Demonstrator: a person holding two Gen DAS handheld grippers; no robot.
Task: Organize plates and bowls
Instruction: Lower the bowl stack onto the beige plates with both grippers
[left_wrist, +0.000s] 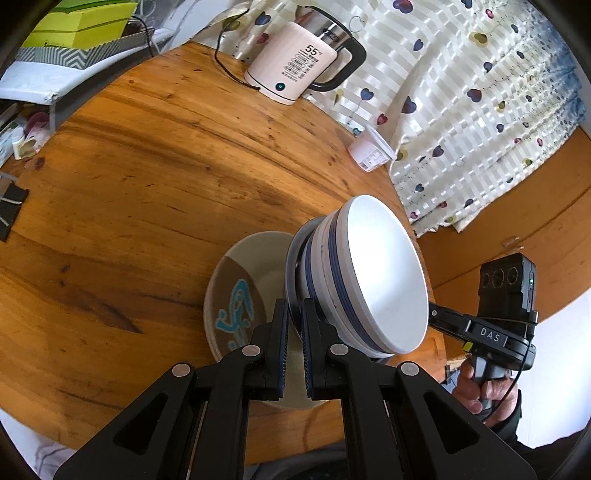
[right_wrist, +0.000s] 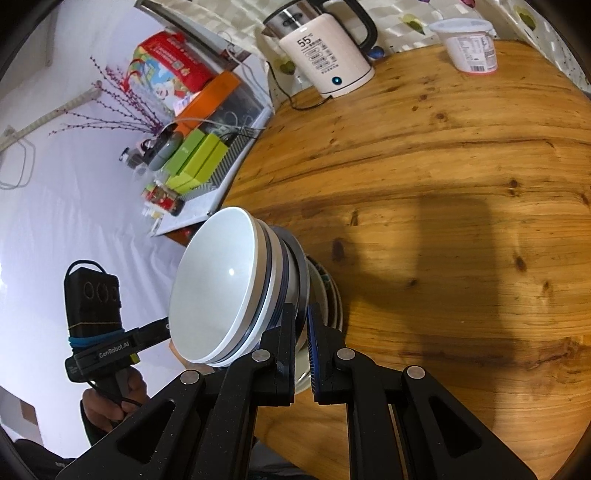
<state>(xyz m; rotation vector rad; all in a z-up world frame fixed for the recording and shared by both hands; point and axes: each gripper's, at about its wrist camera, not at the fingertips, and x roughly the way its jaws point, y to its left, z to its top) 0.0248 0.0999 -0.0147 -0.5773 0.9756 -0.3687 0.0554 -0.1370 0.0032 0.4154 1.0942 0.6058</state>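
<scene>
From the left wrist view, our left gripper (left_wrist: 293, 321) is pinched narrow on the dark rim of a plate (left_wrist: 291, 266), with a stack of bowls (left_wrist: 369, 277) sitting on it. The whole load appears tipped up steeply in this view, the white inside of the top bowl facing right, towards our right gripper (left_wrist: 439, 317), whose fingertips are hidden behind the bowls here. Just left of our fingers, low over the wooden table (left_wrist: 147, 184), lies a brown-and-cream plate (left_wrist: 236, 295) with a blue pattern (whether it rests on the wood or is part of the carried pile we cannot tell). A kettle (left_wrist: 295, 62) and a plastic tub (left_wrist: 371, 151) stand well apart at the far edge.

From the right wrist view, our right gripper (right_wrist: 301, 326) is likewise closed narrow on the opposite side of the same plate rim (right_wrist: 301, 273), with the bowls (right_wrist: 229, 288) leaning away to the left towards the left gripper (right_wrist: 162, 326).

So the load sits between our two hands, each equally near, gripped on opposite sides. Its long axis runs from one gripper to the other. We judge that the coming move depends on both hands travelling together and level, since the stacked bowls could slide off the plate.
</scene>
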